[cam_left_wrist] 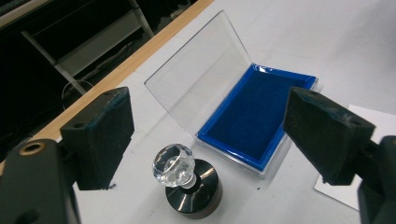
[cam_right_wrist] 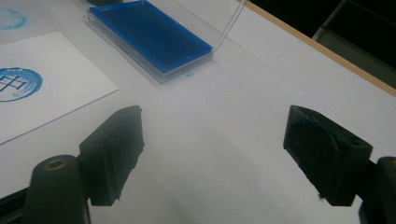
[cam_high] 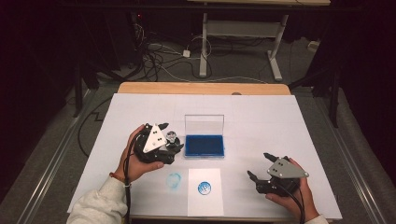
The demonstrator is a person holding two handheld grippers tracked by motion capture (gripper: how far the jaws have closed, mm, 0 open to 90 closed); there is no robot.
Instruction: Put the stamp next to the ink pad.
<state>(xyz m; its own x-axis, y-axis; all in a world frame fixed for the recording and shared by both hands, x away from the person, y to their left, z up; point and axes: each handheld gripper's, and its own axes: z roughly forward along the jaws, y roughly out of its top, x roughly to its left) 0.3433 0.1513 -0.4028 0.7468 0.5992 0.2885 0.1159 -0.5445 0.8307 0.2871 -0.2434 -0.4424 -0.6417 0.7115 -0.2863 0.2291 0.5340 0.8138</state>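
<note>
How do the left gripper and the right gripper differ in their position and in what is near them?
The left gripper sits beside the ink pad, its open jaws around the standing stamp without touching; the right gripper is nearer the table's front edge, with bare table between its jaws. Both are open and hold nothing.

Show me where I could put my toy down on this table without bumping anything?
The far strip behind the ink pad up to the wooden edge is bare, and so is the right side beyond the right tongs. It is crowded near the middle front: stamp, left tongs, ink pad and paper sit close together.
</note>
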